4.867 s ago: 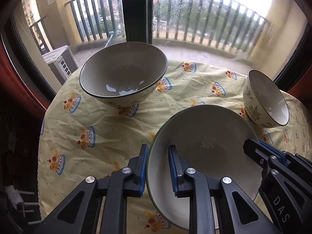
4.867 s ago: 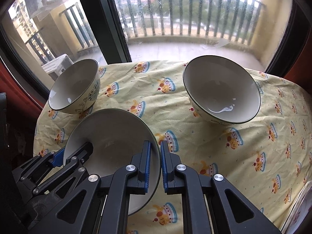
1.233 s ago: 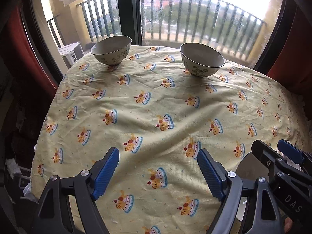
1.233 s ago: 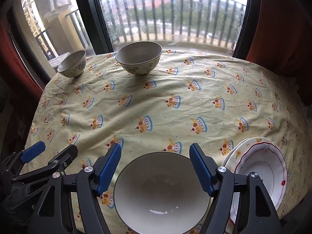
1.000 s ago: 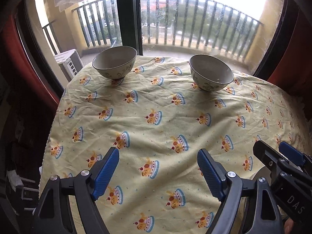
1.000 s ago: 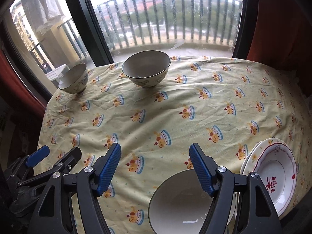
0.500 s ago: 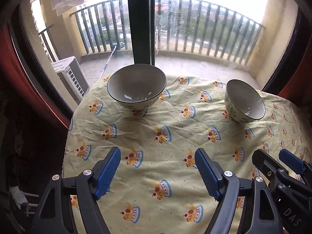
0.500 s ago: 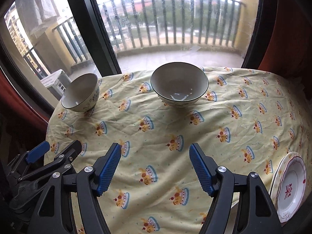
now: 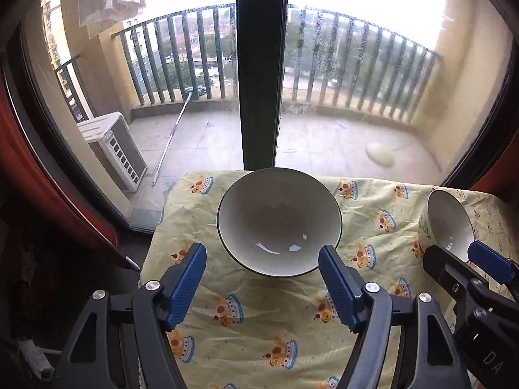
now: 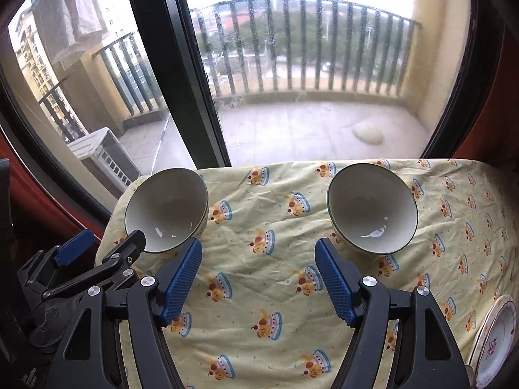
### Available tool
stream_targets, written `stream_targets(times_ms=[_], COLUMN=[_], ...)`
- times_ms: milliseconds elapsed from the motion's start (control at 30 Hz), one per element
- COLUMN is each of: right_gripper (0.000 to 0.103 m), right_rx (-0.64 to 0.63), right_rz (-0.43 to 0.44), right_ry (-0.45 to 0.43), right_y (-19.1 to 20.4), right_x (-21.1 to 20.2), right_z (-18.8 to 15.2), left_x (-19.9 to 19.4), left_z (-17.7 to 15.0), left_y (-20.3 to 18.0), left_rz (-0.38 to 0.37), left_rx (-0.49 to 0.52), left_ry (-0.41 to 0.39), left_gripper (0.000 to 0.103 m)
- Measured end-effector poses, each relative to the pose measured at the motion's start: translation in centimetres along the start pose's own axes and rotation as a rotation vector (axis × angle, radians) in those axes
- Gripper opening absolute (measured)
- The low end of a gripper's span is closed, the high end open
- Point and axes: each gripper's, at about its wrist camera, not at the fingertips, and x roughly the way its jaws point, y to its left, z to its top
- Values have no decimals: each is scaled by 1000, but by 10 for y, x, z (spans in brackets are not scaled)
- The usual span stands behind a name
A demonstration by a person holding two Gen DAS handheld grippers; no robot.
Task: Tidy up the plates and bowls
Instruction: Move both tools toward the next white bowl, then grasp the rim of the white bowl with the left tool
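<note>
Left bowl (image 9: 279,223): glazed ceramic, glossy white inside, dark thin rim. Right bowl (image 10: 372,209): same glaze, bright highlights. Tablecloth (image 10: 269,278): yellow printed cloth, matt, wrinkled (quilted-looking texture). Plate (image 10: 494,345): shiny ceramic, red-trimmed. Left gripper (image 9: 262,277) and right gripper (image 10: 258,270): matt black plastic frames, silvery metal rivets, blue ribbed pads (image 10: 334,280). Window glass (image 9: 356,64): smooth, speckled with dirt.

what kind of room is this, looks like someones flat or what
Probably a dining corner in a high-rise flat: a table under a yellow cake-print tablecloth bears white ceramic bowls, beside a large window with a dark frame onto a railed balcony with trees and buildings below.
</note>
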Motion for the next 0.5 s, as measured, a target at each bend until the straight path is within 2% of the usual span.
stream_targets(times_ms=[100,267,367,500], right_gripper=[75,75,75,72], right_rx=[8,22,23,28], right_rz=[2,-5,-8,-11], right_ry=[-11,-10,-5,5], right_y=[9,21,29,37], right_x=[13,41,58,77], right_z=[8,18,20,19], left_x=[13,39,55,71], left_z=[5,14,15,14], left_y=[6,19,21,18], left_rz=[18,25,47,40], left_rx=[27,10,15,50], left_ry=[-2,1,20,33], left_gripper=[73,71,61,60])
